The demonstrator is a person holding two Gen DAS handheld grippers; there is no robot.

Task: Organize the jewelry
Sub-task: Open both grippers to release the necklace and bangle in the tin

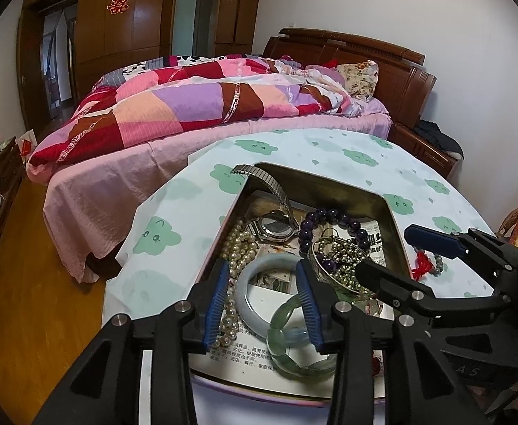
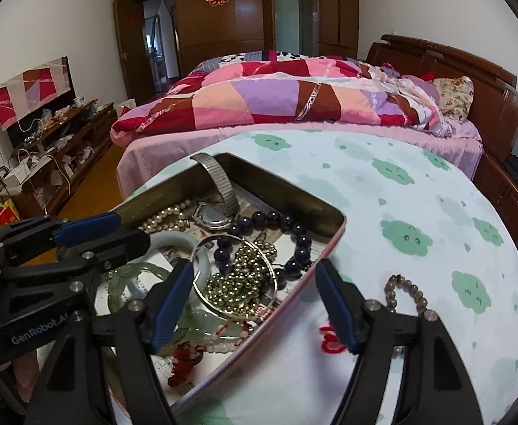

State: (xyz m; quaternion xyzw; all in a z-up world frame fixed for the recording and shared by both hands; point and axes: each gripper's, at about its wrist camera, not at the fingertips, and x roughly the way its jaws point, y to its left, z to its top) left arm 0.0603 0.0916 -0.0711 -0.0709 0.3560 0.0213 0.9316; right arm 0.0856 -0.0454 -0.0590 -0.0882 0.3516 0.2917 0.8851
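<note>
An open metal tin sits on the cloud-print table. It holds a pale jade bangle, a green jade bracelet, a pearl necklace, a watch, dark purple beads and a silver bangle with gold beads. My left gripper is open over the two jade bangles. My right gripper is open over the tin's right rim. A grey bead bracelet with a red tassel lies on the table outside the tin.
The round table carries a white cloth with green clouds. A bed with a patchwork quilt stands right behind it. A cluttered wooden shelf lines the left wall. Wardrobe and doorway are at the back.
</note>
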